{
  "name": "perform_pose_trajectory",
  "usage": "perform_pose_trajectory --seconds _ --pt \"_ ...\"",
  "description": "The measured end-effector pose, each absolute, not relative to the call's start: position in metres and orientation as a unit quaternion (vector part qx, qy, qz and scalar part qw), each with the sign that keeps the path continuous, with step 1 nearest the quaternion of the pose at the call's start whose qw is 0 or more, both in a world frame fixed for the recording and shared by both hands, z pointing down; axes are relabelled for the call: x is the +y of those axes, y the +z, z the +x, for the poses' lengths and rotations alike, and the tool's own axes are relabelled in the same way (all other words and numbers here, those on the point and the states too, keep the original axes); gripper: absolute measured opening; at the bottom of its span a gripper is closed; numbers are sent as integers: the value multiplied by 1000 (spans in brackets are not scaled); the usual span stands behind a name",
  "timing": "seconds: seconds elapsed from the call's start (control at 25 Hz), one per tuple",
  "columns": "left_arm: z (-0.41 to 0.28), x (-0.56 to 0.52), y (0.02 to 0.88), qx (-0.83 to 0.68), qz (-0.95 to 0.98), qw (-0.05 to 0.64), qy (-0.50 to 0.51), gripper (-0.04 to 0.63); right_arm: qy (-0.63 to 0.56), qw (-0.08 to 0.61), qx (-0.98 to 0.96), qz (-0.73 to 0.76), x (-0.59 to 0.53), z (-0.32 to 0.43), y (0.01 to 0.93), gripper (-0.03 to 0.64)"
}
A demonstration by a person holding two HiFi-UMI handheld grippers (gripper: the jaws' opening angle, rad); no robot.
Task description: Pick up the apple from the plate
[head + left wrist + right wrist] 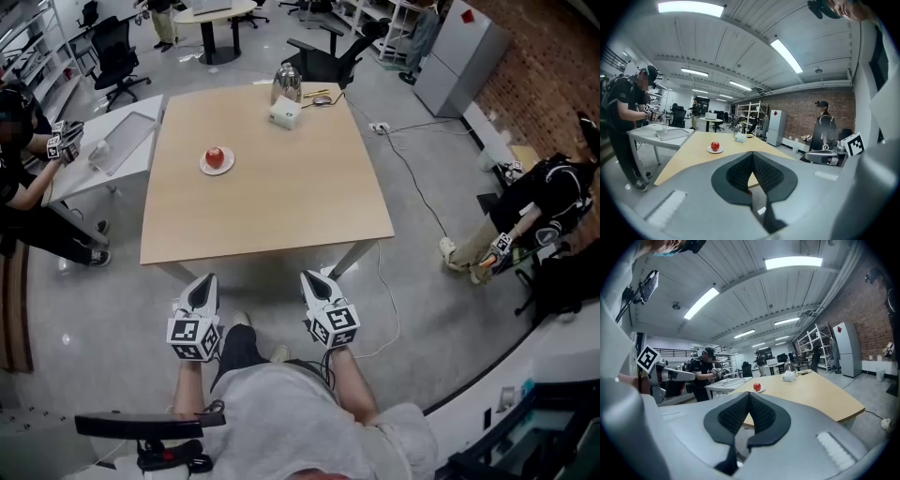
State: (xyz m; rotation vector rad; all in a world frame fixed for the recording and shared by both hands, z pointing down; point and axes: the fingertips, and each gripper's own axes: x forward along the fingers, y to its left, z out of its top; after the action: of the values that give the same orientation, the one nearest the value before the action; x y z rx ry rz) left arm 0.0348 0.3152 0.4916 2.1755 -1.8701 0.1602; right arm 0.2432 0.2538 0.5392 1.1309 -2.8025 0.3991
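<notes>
A red apple rests on a small white plate toward the far left of the square wooden table. Both gripper views show the apple far ahead. My left gripper and right gripper hover side by side short of the table's near edge, well away from the plate. Each has its jaws pressed together with nothing between them, as seen for the left gripper and the right gripper.
A metal kettle and a white box stand at the table's far edge. A grey side table adjoins on the left, with a person beside it. Another person sits at the right. Cables cross the floor.
</notes>
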Motion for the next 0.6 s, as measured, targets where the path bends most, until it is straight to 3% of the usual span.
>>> perform_pose_trajectory --seconds 0.6 --pt "2 237 502 -634 757 150 48 20 125 64 -921 363 179 205 541 6"
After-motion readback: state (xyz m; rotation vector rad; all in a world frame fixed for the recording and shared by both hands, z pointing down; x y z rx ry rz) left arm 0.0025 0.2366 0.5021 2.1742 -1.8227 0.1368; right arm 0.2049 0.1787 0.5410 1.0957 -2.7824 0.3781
